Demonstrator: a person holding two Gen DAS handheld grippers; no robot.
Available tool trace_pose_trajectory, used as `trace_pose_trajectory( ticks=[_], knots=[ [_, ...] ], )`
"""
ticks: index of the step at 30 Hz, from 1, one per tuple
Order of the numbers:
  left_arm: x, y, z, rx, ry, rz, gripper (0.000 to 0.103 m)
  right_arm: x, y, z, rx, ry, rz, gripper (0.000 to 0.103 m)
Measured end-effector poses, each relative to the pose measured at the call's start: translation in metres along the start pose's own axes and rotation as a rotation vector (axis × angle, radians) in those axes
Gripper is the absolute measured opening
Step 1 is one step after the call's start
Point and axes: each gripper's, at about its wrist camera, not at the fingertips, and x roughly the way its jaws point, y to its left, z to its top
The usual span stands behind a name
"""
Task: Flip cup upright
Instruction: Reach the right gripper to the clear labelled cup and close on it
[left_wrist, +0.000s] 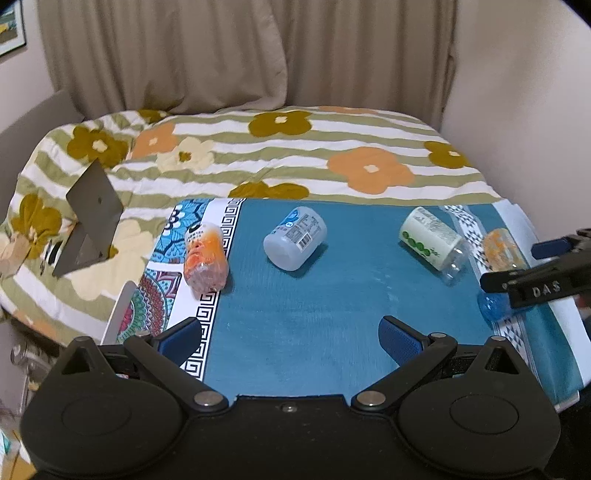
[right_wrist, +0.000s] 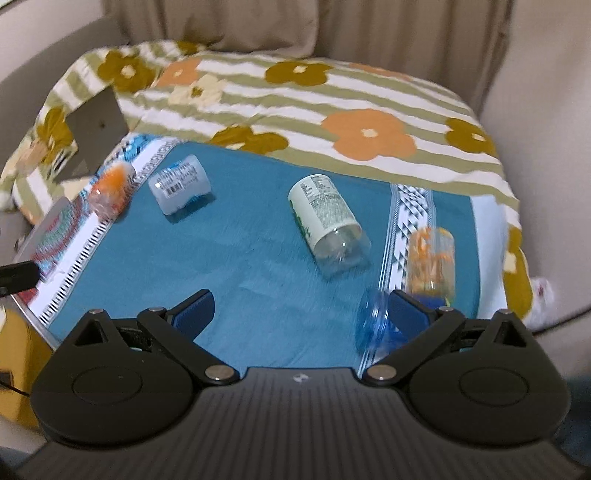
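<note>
My right gripper (right_wrist: 299, 314) hangs spread wide, empty, low over the teal mat (right_wrist: 240, 258), its right finger just beside the blue cup (right_wrist: 373, 325) lying tipped there, probably my target. My left gripper (left_wrist: 291, 336) waits agape.

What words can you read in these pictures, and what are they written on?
"DAS": on the right gripper.
White cup label, with barcode: print too small to read.
Green-label cup: print too small to read.
Orange cup label: blurred, unreadable.
</note>
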Motion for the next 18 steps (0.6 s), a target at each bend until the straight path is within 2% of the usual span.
trace_pose_trajectory(
  ticks=[6,13,18],
  knots=[
    [0.025,-0.005,0.002,-0.061,0.031,0.033,0.103,0.063,-0.028,0.031,-0.075,0.072,0.094,0.103],
    [0.059,-0.011,0.007,-0.102,0.066,0.049,0.103,0.129,-0.038,0.057,-0.155,0.134,0.139,0.103],
    [0.074,-0.015,0.013,-0.112,0.069,0.056,0.103,0.154,-0.040,0.066,-0.176,0.168,0.166,0.102]
  ],
)
